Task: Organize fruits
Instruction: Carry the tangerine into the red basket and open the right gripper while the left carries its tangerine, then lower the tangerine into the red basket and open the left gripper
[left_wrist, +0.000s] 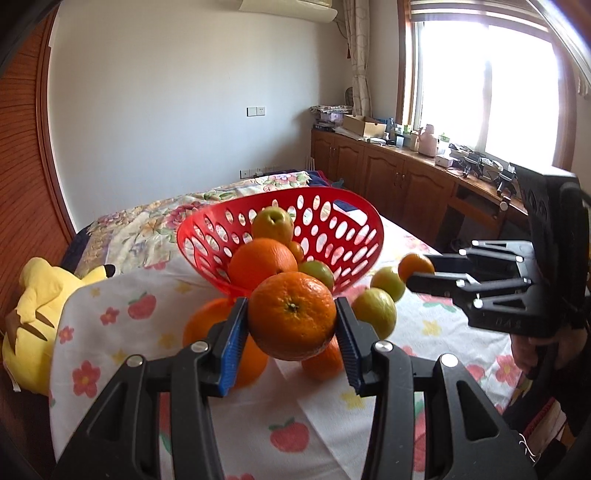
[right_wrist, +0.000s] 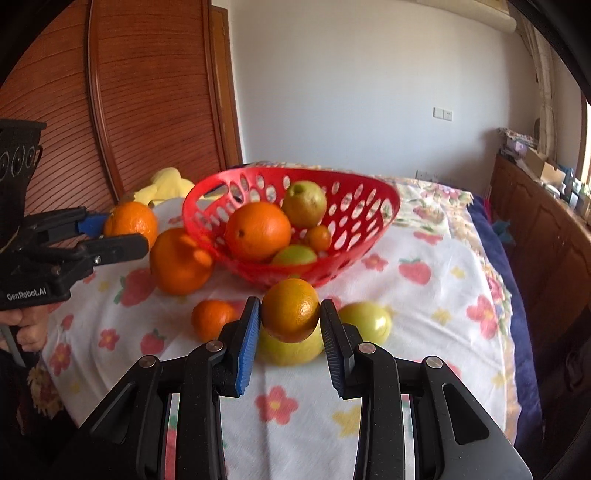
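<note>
Basket (left_wrist: 207, 225) red, straight ahead of both claws, on flowered bed cover (left_wrist: 155, 343); already holds large orange, small orange, green fruits. Left claw (left_wrist: 291, 328) clamped on big orange (left_wrist: 291, 317), lifted off cover. Right claw (right_wrist: 290, 325) clamped on smaller orange (right_wrist: 290, 308). Left to do, likely: drop both in basket, then gather loose oranges and green fruits lying under and beside claws.

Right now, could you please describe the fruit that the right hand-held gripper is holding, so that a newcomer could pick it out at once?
Start at the red basket on the flowered cloth. In front of it, the right hand-held gripper is shut on a small orange, lifted above a yellow-green fruit. Unlike the loose orange fruits to the left, it is off the cloth, clamped between the pads.
</note>
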